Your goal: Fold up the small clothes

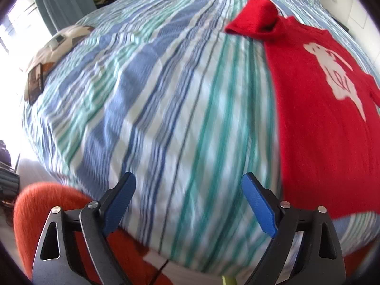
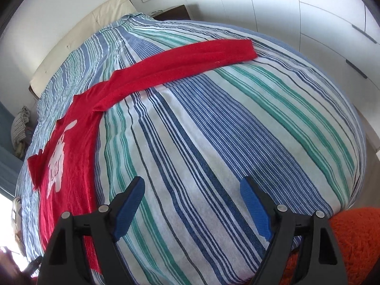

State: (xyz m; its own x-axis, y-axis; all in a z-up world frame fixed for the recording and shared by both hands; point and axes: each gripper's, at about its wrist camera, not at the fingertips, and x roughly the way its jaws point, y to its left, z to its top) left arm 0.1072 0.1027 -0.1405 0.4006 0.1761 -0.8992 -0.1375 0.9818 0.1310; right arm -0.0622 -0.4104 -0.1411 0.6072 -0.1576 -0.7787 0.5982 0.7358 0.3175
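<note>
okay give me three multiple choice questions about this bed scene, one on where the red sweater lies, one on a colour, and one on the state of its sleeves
1. Where does the red sweater lie?
A. spread on the striped bedspread
B. hanging on a chair
C. held between the right gripper's pads

2. What colour is the figure on the sweater's front?
A. black
B. white
C. yellow

3. In the right wrist view, how is the long sleeve?
A. folded across the chest
B. stretched out straight, away from the body
C. rolled into a ball

Answers: 1 A, the sweater lies flat on the bedspread, and both the left gripper and the right gripper stand open with nothing between them. 2 B, the figure shows white against red. 3 B, the sleeve runs flat across the stripes.
</note>
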